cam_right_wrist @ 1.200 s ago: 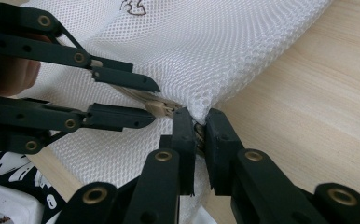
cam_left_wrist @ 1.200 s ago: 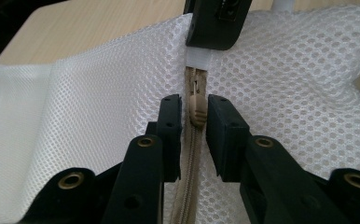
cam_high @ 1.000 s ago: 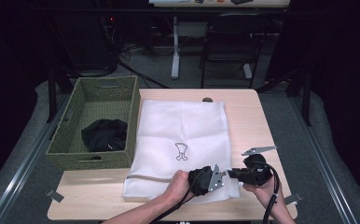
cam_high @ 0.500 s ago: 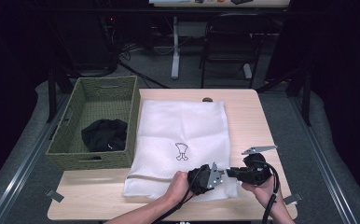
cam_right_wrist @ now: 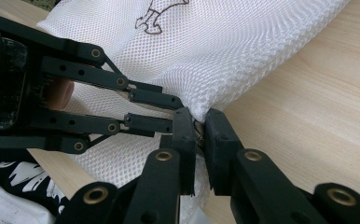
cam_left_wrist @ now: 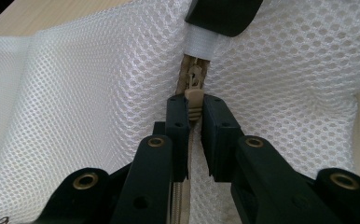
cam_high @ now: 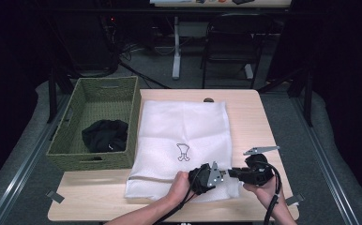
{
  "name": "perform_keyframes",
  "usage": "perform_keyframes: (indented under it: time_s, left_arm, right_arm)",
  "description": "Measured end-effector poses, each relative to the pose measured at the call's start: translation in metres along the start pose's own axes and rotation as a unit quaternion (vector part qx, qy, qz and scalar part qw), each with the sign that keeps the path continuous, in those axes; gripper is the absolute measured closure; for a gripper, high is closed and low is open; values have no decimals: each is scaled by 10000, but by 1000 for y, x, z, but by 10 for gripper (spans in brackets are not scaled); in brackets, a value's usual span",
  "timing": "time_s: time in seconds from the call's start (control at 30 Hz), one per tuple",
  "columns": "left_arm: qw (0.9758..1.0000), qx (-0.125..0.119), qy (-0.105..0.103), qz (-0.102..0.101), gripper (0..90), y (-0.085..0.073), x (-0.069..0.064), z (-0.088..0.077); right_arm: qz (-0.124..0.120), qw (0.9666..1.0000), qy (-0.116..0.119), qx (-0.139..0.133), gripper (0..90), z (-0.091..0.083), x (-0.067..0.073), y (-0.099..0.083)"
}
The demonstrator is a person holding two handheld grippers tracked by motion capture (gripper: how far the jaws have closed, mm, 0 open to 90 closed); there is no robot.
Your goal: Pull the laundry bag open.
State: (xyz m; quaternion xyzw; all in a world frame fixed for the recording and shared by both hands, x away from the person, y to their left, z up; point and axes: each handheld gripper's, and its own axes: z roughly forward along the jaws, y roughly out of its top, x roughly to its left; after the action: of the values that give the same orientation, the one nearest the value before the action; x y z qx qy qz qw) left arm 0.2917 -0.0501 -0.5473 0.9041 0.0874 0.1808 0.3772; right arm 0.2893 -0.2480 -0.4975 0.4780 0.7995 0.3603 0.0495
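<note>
A white mesh laundry bag [cam_high: 184, 136] with a small dark drawing lies flat on the wooden table [cam_high: 259, 131]. Its tan zipper runs along the near edge. My left gripper [cam_left_wrist: 195, 105] is shut on the tan zipper pull [cam_left_wrist: 193, 93]; its jaws have just been closing a little further on it. My right gripper [cam_right_wrist: 199, 122] faces it, shut on the bag's near right corner [cam_right_wrist: 201, 109] at the zipper's end. In the high view the left gripper [cam_high: 222, 175] and right gripper [cam_high: 232, 173] meet tip to tip at the bag's near edge.
A green woven basket [cam_high: 94, 89] stands at the table's left with a black garment [cam_high: 105, 135] inside. Bare wood lies right of the bag. A dark chair [cam_high: 230, 42] and a table leg [cam_high: 176, 47] stand beyond the far edge.
</note>
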Motion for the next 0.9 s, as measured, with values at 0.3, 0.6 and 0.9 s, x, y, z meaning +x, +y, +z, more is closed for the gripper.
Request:
perform_keyframes:
  time_s: [0.3, 0.6, 0.9]
  left_arm:
    - [9999, -94, 64, -124, 811, 0, 0, 5]
    - [9997, -176, 34, -181, 820, 1, 0, 0]
    - [10000, 1, -2, -7, 821, 4, -1, -1]
  right_arm:
    - [43, 10000, 53, 3, 839, 1, 0, 0]
    - [-8, 9999, -91, -53, 839, -3, -1, -1]
    - [-40, 9998, -175, -30, 838, -4, 0, -5]
